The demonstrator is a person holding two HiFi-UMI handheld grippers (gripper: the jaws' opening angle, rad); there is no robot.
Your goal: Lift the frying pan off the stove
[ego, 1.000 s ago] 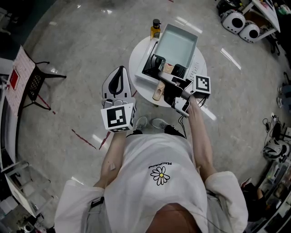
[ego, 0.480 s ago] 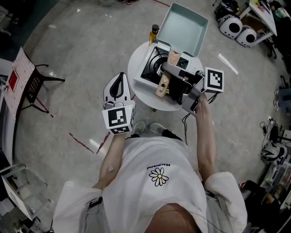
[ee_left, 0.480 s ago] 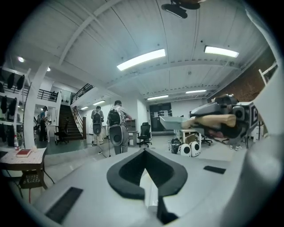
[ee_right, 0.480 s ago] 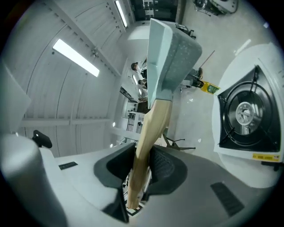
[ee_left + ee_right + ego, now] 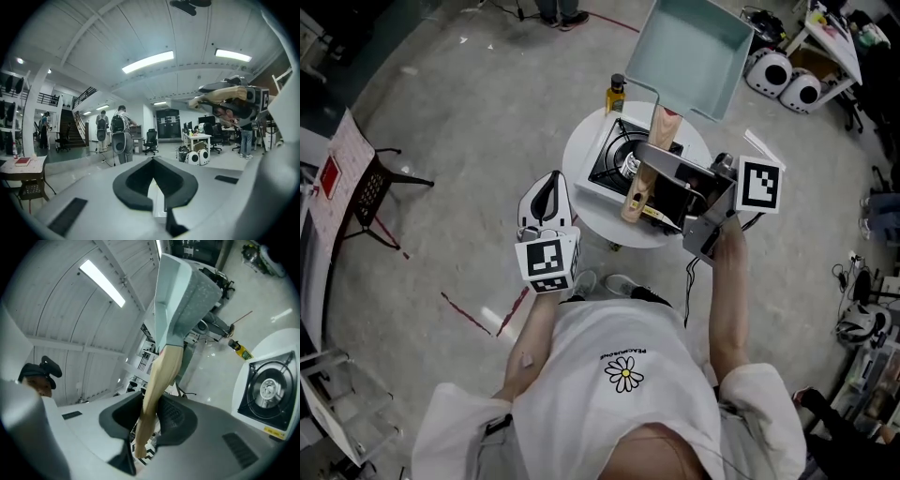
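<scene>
A square pale-teal frying pan (image 5: 698, 52) hangs in the air beyond the stove (image 5: 614, 161), tilted, clear of the burner. My right gripper (image 5: 673, 192) is shut on its wooden handle (image 5: 645, 173). In the right gripper view the handle (image 5: 157, 380) runs up between the pads of the right gripper (image 5: 150, 414) to the pan (image 5: 183, 296), and the bare stove (image 5: 268, 390) lies below at the right. My left gripper (image 5: 546, 208) is held left of the table, its fingers together and nothing in them. The left gripper (image 5: 154, 183) faces out into the room.
The stove stands on a small round white table (image 5: 623, 232) with a yellow oil bottle (image 5: 617, 94) at its far edge. A chair (image 5: 370, 178) stands far left, white round machines (image 5: 787, 75) far right. People (image 5: 119, 136) stand in the room.
My right gripper has risen and tipped back with the pan; the pan has gone up and away from the burner, which now shows bare. The left gripper has barely moved.
</scene>
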